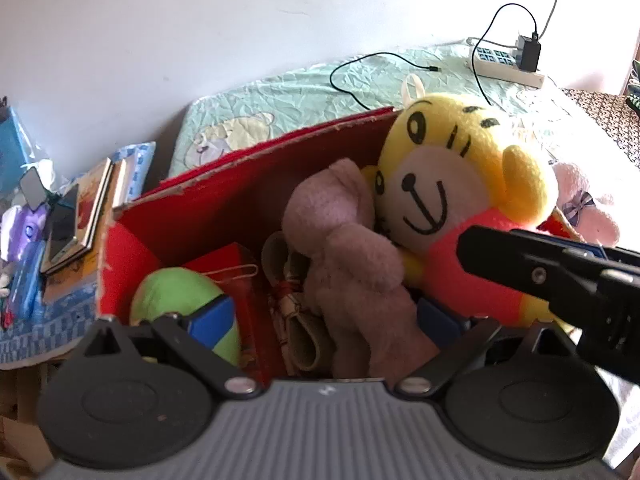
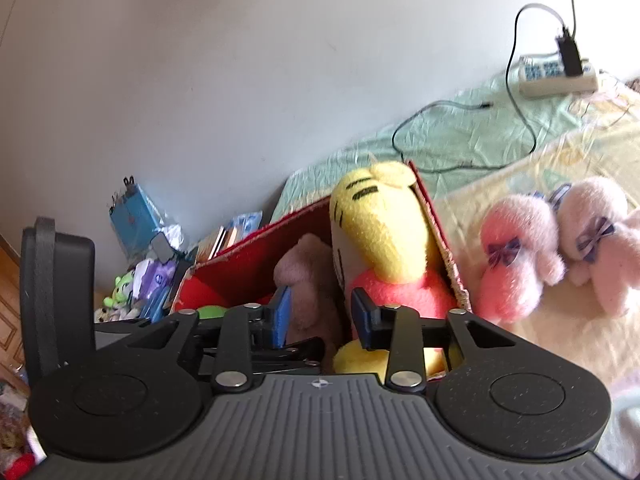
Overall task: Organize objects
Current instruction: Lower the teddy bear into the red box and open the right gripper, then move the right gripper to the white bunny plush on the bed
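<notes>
Red cardboard box (image 1: 224, 200) sitting on the bed (image 1: 280, 92), up against the bed's left edge, crammed with soft toys. Yellow tiger plush (image 1: 452, 184) in a red shirt propped in the box's right corner, head poking above the rim. Brownish-pink plush (image 1: 344, 248) slumped right beside it, touching. Green plush ball (image 1: 176, 292) down in the left corner of the box, next to something red and a rolled-up bit tied with red string.

Left gripper (image 1: 324, 320) hovering over the near edge of the box, jaws spread wide, nothing between them. Blue pads (image 1: 212, 316) just visible, one in front of the green ball.

Right gripper (image 2: 322, 316) also spread about halfway and empty, pointing between the brownish plush and the tiger; pad tips close to both, can't tell if actually touching.

Two pink plushies (image 2: 552, 248) with purple bows lying on the bed's yellow blanket, outside the box to its right. Power strip (image 1: 508, 62) with a black charger near the bed's far edge, cable looping across the sheet. Pile of books (image 1: 80, 220) and clutter off the left side.
</notes>
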{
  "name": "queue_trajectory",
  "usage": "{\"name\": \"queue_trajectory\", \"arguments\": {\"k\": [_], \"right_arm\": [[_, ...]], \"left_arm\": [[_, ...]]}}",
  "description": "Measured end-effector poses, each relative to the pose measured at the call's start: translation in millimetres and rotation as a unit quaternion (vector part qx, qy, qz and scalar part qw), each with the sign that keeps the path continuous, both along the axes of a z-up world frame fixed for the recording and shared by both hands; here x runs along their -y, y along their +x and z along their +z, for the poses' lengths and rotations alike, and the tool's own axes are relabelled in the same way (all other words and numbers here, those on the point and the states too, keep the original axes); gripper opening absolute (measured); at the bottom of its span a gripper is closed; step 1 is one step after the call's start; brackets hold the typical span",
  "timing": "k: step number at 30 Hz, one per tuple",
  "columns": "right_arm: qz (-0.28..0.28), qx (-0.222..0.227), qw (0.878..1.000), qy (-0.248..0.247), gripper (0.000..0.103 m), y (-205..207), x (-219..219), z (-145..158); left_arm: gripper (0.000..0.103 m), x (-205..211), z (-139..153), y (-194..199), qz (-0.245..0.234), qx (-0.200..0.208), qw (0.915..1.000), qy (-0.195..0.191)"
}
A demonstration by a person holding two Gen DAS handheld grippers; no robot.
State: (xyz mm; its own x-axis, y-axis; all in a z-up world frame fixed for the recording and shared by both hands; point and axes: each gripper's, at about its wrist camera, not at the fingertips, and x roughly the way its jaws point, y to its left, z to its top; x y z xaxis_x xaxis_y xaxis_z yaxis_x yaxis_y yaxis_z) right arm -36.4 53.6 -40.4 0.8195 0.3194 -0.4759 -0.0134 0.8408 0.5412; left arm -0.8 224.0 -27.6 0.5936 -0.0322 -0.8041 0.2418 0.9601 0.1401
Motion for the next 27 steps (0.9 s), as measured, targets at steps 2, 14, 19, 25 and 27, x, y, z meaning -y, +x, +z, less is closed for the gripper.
{"name": "queue_trajectory", "arguments": {"k": [2, 14, 19, 25, 27], "right_arm": [[-0.001, 0.010, 1.000, -0.006, 0.037, -4, 1, 1], [0.008, 0.005, 0.999, 0.037, 0.038, -10, 6, 3], [-0.002, 0.006, 0.999, 0.051, 0.038, -14, 10, 2], [0.000, 0.010, 0.998, 0.058, 0.038, -21, 13, 0], [0.001, 0.013, 0.998, 0.060, 0.038, -24, 15, 1]], "left_arm": [[0.098, 1, 3, -4, 0.001, 0.005, 1.0000, 0.003], [0.098, 0, 12, -13, 0.000, 0.006, 1.0000, -0.006], [0.098, 0, 12, -16, -0.005, 0.003, 0.9999, -0.010], [0.099, 0, 12, -17, -0.003, -0.001, 0.9999, -0.013], [0.099, 1, 13, -17, -0.001, -0.002, 0.9999, -0.013]]}}
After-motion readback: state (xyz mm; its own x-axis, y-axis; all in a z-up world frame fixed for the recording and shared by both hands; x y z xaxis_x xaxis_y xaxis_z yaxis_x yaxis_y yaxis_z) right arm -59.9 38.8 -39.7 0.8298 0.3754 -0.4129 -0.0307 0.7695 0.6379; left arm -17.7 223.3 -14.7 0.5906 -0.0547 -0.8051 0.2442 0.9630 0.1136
